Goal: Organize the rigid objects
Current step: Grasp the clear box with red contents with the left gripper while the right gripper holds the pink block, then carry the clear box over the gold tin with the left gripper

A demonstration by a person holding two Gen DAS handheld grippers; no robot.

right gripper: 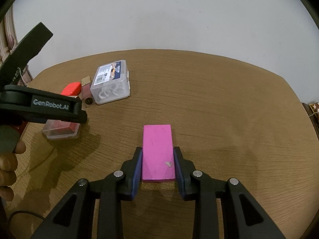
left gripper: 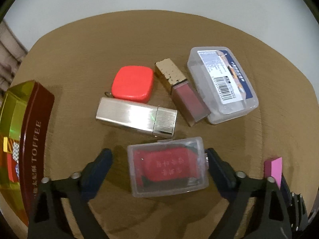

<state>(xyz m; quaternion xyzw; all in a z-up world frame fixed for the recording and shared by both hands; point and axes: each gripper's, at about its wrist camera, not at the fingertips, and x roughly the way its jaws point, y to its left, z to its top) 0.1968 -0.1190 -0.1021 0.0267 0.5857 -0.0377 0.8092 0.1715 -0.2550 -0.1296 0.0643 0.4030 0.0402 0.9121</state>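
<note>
- On the round brown wooden table [right gripper: 209,91], I see my right gripper [right gripper: 157,165] squeezing a flat pink block [right gripper: 157,151] from both sides with its blue pads [right gripper: 137,169].
- The pink block lies flat on the table, near the front edge.
- My left gripper [left gripper: 157,165] points down with its jaws wide apart.
- A small clear plastic box with a red thing inside [left gripper: 167,169] lies between those jaws. One blue pad is touching or almost touching the box, I cannot tell which. The other pad stays well clear of it, so it is not held.
- Just behind that box lies a shiny silver metal case [left gripper: 135,117].
- Behind the case sits a red square case with round corners [left gripper: 132,85].
- Next to it lies a pink lip gloss tube with a gold cap [left gripper: 181,93], touching a bigger clear plastic box with a blue and white label [left gripper: 223,83].
- At the far left stands a dark red and gold toffee box [left gripper: 26,139].
- I see a hand [right gripper: 8,167] holding the left gripper.
</note>
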